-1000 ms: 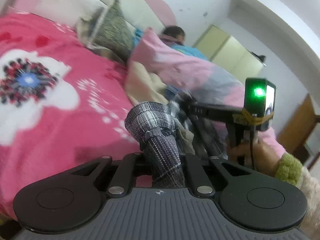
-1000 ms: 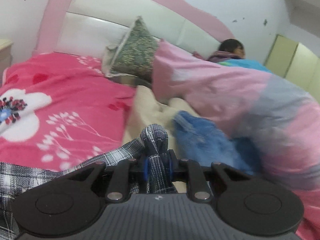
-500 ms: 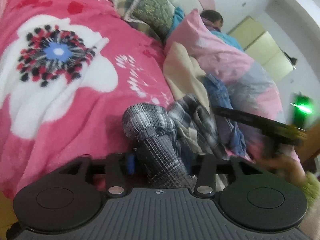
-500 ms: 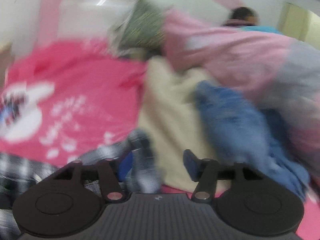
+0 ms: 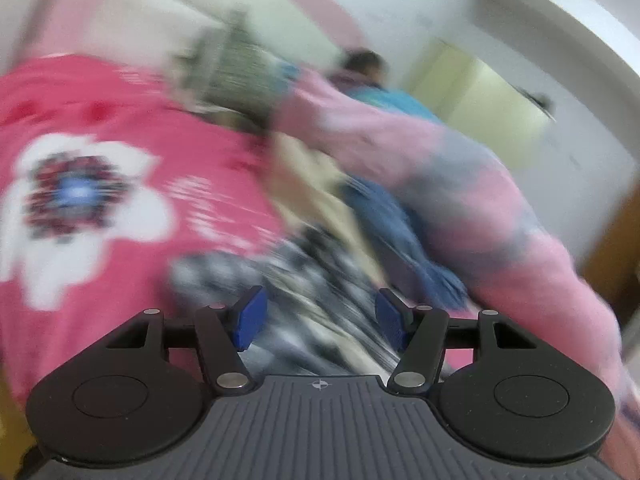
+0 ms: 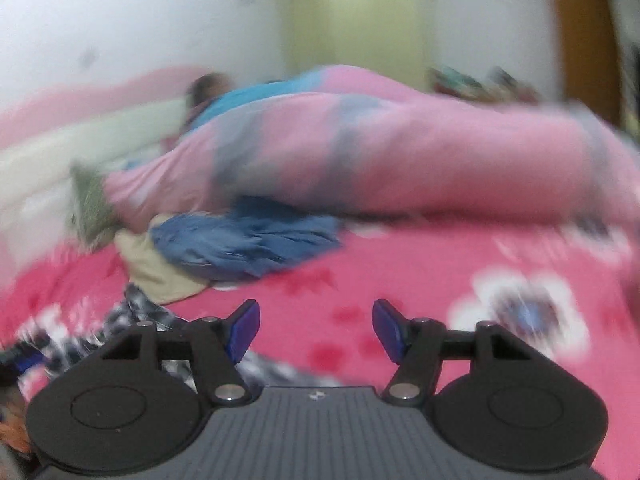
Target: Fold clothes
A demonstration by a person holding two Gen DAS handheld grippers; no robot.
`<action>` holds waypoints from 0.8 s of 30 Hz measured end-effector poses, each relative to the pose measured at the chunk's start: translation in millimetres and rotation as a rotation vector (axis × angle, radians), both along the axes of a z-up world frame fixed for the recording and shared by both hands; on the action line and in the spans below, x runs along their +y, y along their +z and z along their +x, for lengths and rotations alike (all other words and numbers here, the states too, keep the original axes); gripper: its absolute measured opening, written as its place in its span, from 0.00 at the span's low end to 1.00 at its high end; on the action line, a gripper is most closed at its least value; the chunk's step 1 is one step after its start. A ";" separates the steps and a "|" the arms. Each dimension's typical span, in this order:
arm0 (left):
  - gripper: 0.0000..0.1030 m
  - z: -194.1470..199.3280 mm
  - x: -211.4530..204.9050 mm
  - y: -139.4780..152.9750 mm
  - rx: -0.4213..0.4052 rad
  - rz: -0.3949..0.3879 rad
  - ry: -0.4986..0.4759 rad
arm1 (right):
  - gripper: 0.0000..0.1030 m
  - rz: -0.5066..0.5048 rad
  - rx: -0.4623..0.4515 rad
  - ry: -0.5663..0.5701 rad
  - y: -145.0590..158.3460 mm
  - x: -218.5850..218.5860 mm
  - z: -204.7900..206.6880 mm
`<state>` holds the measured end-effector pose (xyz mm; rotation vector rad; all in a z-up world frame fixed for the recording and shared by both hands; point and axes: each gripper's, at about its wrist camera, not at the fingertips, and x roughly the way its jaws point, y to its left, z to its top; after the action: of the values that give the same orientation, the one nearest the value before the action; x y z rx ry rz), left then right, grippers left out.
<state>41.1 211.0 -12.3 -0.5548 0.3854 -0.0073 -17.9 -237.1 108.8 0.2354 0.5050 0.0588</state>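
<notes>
Both grippers open and empty above the bed, plaid shirt lying loose.

The left gripper [image 5: 318, 318] has its blue-padded fingers [image 5: 249, 317] spread wide with nothing between them; the black-and-white plaid shirt [image 5: 296, 292] lies crumpled on the pink floral blanket [image 5: 100, 208] just beyond them (both views are motion-blurred). The right gripper [image 6: 316, 330] is equally wide apart and holds nothing, hanging over bare blanket, with the shirt off to its left. Farther back lie a blue denim garment [image 6: 248, 240] on a cream cloth [image 6: 156, 268], beside a pink-and-grey quilt [image 6: 360, 152] covering a person.
</notes>
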 end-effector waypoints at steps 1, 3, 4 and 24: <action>0.58 4.1 -13.3 2.6 0.009 0.024 -0.067 | 0.63 0.059 0.001 -0.034 -3.8 -17.0 -18.9; 0.59 14.5 -44.4 6.0 0.033 0.079 -0.235 | 0.63 0.117 0.011 -0.113 -13.9 -46.7 -56.0; 0.59 19.8 -63.1 5.7 0.047 0.121 -0.335 | 0.64 0.124 0.018 -0.154 -19.1 -58.2 -71.8; 0.57 37.0 -272.8 -12.6 0.022 0.647 -0.871 | 0.52 -0.295 0.097 -0.138 -121.0 -44.6 -83.3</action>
<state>78.1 -61.8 -25.0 0.2818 0.5940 -0.6916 -101.2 -281.6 -12.2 -0.0161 0.5854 -0.1620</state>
